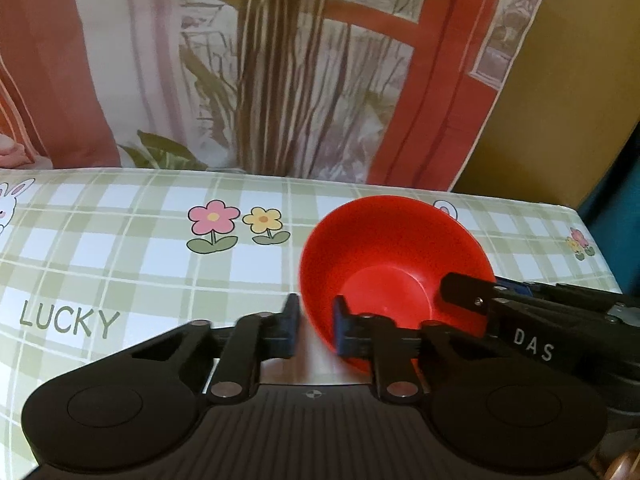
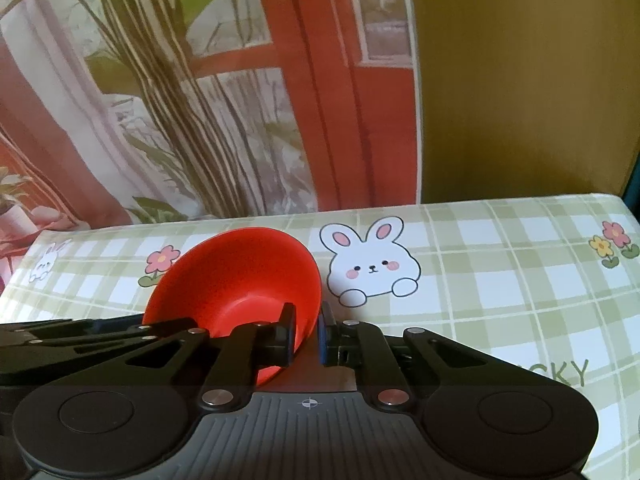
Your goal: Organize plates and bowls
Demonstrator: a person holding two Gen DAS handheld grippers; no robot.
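A red plastic bowl (image 1: 384,248) is held above the checked tablecloth (image 1: 120,264), tilted with its opening facing me. My left gripper (image 1: 318,320) is shut on the bowl's left rim, one finger inside and one outside. My right gripper (image 2: 306,330) is shut on the bowl's (image 2: 240,276) right rim, its left finger inside the bowl. In the left wrist view the right gripper (image 1: 472,296) reaches in from the right. In the right wrist view the left gripper's body shows at the left edge. No plates are in view.
The table carries a green-and-white checked cloth with flowers, a rabbit print (image 2: 370,266) and the word LUCKY. A printed curtain backdrop (image 1: 280,72) hangs behind the table's far edge. The table's right edge (image 1: 596,240) drops off beside a mustard wall.
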